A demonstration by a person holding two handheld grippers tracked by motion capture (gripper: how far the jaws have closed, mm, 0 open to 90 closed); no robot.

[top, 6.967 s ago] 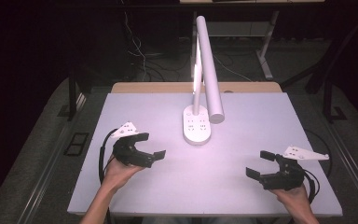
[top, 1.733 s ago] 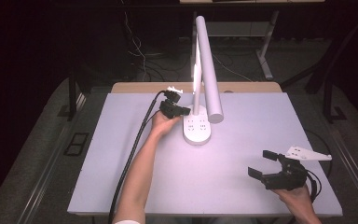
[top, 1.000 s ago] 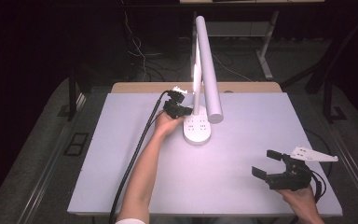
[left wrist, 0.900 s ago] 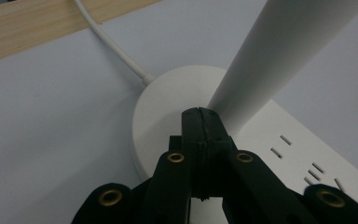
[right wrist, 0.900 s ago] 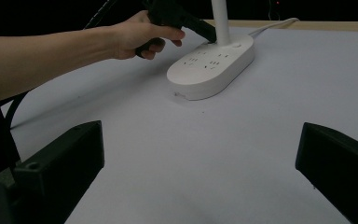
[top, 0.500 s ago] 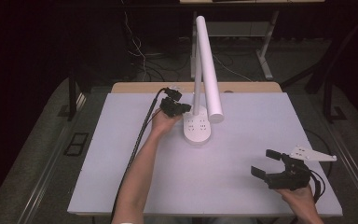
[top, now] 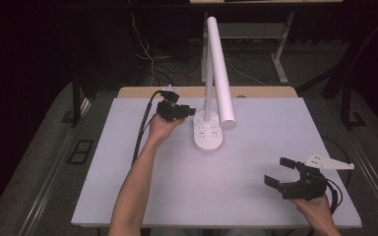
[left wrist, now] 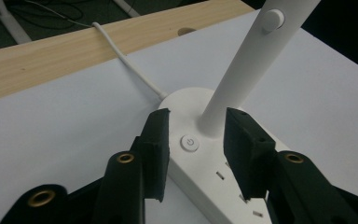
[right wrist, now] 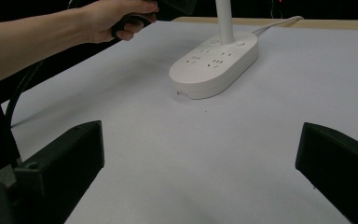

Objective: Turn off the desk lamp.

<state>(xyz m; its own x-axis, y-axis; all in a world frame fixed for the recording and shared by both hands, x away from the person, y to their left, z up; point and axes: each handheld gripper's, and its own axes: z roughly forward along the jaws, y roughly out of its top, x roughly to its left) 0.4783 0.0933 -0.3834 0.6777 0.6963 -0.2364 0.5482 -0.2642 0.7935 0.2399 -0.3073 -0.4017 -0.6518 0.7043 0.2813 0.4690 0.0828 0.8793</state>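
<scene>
At the left we see the person's left arm stretched forward over the white bench (top: 128, 147), its hand (top: 161, 127) holding the left claw (top: 189, 112) just beside the stem of the desk lamp (top: 207, 88); along that claw's own camera its two black jaws stand parted, one on either side of the round power button (left wrist: 189, 143) on the lamp's white base (left wrist: 242, 186), hovering close over it, though we cannot tell whether they touch; a white cord (left wrist: 126, 58) runs from the base back across the wooden strip (left wrist: 51, 60) at the bench's far edge; the lamp stands near the middle of the bench toward its far side, its long head (top: 220, 69) slanting over the socket-studded base; at the right, near the front edge and well apart from the lamp, the right hand (top: 315, 206) holds the right claw (top: 280, 172), jaws wide open on nothing, pointing toward the lamp base (right wrist: 214, 63).
</scene>
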